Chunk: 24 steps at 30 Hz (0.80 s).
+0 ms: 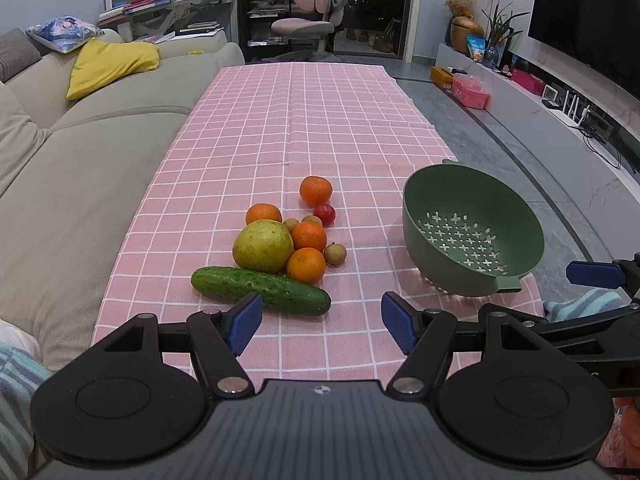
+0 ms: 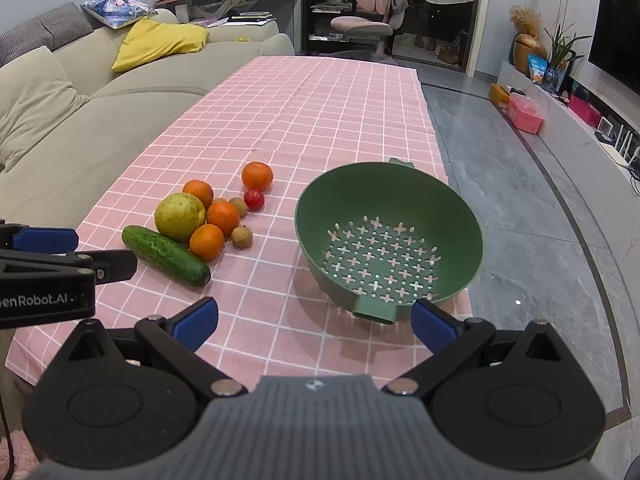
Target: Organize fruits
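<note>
On the pink checked tablecloth (image 1: 320, 120), near its front end, the fruit lies bunched in a small heap. Closest to the grippers is a cucumber (image 1: 260, 290), lying slantwise, with a yellow-green pear (image 1: 263, 245) touching it just behind. Four oranges sit around the heap: one (image 1: 306, 265) beside the cucumber's right end, one (image 1: 309, 236) just behind that, one (image 1: 263, 213) tucked behind the pear, and one (image 1: 316, 191) farthest back, a little apart from the others. A small red tomato (image 1: 324, 214) rests right in front of that far orange. Three little brown fruits (longans, by the look of them) fill the gaps, the clearest one (image 1: 335, 254) lying at the right edge of the heap.

Off to the right of the fruit, well apart from it, stands a green colander (image 2: 472, 248), nothing in it, its cross-shaped holes plain to see and its near handle tab reaching over the table's front edge.

Both grippers hang over the front of the table, pointing down and forward. The left gripper (image 1: 322, 322) has its blue pads (image 1: 244, 322) spread wide with nothing between them; the cucumber lies just beyond the left pad, not touched. The right gripper (image 2: 314, 320) is likewise spread wide and grips nothing, its right pad just beside the colander's handle tab. A grey sofa (image 1: 80, 160) runs along the table's left side, with a yellow cushion (image 1: 112, 64) on it.
</note>
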{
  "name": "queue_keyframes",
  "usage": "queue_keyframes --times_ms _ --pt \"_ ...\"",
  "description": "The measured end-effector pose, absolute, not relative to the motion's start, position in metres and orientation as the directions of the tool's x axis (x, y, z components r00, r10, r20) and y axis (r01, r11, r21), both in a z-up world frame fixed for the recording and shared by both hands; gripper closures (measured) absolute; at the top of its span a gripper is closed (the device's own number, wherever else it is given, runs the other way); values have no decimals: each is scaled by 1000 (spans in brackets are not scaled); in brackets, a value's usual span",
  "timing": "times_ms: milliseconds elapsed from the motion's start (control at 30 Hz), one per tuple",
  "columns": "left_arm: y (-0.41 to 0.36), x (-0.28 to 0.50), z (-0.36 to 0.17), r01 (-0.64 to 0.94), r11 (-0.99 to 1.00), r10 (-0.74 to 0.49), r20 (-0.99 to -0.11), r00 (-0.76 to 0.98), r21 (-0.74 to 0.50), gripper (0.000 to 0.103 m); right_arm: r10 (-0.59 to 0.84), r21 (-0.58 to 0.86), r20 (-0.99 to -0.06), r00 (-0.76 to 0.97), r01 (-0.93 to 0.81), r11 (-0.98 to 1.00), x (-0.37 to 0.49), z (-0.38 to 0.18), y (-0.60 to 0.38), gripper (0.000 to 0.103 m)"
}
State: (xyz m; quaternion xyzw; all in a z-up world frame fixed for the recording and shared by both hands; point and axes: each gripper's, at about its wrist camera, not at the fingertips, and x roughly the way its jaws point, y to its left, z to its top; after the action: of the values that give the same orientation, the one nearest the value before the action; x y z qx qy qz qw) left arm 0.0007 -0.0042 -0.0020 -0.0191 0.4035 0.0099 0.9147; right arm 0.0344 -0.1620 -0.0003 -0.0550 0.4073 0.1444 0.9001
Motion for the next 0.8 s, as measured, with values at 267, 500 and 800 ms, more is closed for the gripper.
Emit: queue_keyframes --times_ms 267,500,800 --pt "-5 1 -2 -36 999 10 -740 673 -19 23 210 9 -755 621 -310 951 35 -2 -160 4" --pt "-5 0 -2 -31 999 7 -740 673 -19 23 206 7 -760 616 -310 951 35 -2 -160 4" --pt "-5 0 -2 -30 999 7 -739 673 -18 23 204 4 -761 615 -311 950 35 -2 -159 4"
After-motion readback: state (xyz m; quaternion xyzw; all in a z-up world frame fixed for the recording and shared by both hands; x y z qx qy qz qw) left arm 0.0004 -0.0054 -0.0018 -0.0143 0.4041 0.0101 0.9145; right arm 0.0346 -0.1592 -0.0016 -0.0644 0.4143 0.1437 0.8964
